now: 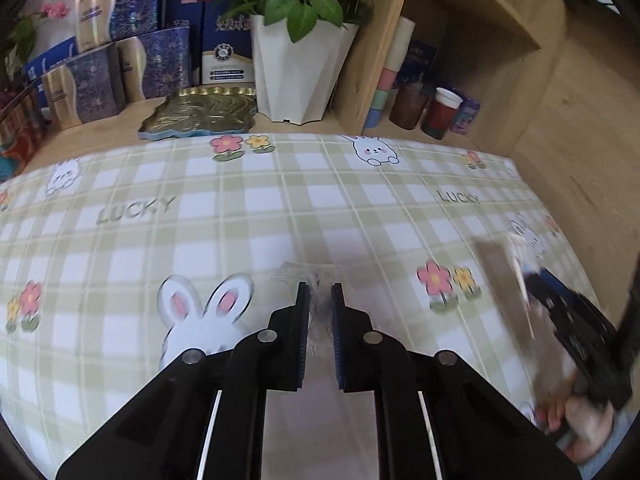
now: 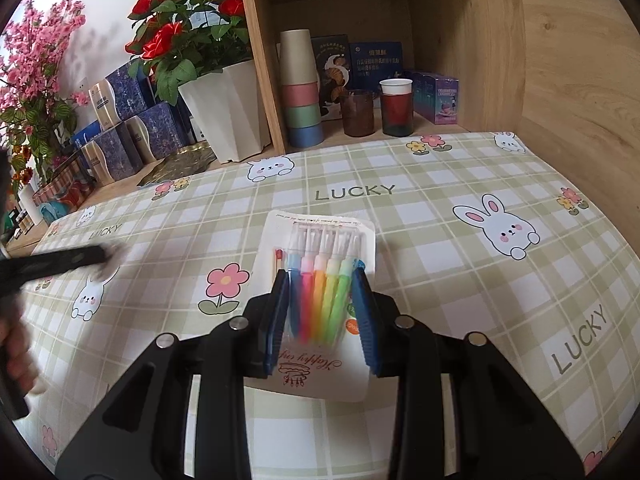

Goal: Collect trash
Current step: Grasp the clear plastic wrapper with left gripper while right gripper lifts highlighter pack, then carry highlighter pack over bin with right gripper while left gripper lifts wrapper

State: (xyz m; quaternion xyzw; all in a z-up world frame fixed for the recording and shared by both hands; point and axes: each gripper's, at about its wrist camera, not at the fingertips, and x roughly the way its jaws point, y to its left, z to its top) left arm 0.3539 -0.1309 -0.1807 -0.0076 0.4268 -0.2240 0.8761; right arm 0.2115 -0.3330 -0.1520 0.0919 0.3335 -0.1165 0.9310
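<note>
Clear, crinkled plastic, a scrap of wrapper (image 1: 320, 280), sits pinched between the left tongs (image 1: 320, 292), which are pressed together on it just above the checked tablecloth (image 1: 280, 208) of the table. The right tongs (image 2: 322, 276) clamp a blister pack of coloured pens (image 2: 324, 276) by its two long sides, tips pointing to twelve o'clock; in the left view that pack is a blur at three o'clock. The step in hand looks like the pick-up of loose trash, with both pieces gripped. No bin shows in either view, so the next move likely calls for lifting clear and carrying both to wherever the trash goes.
</note>
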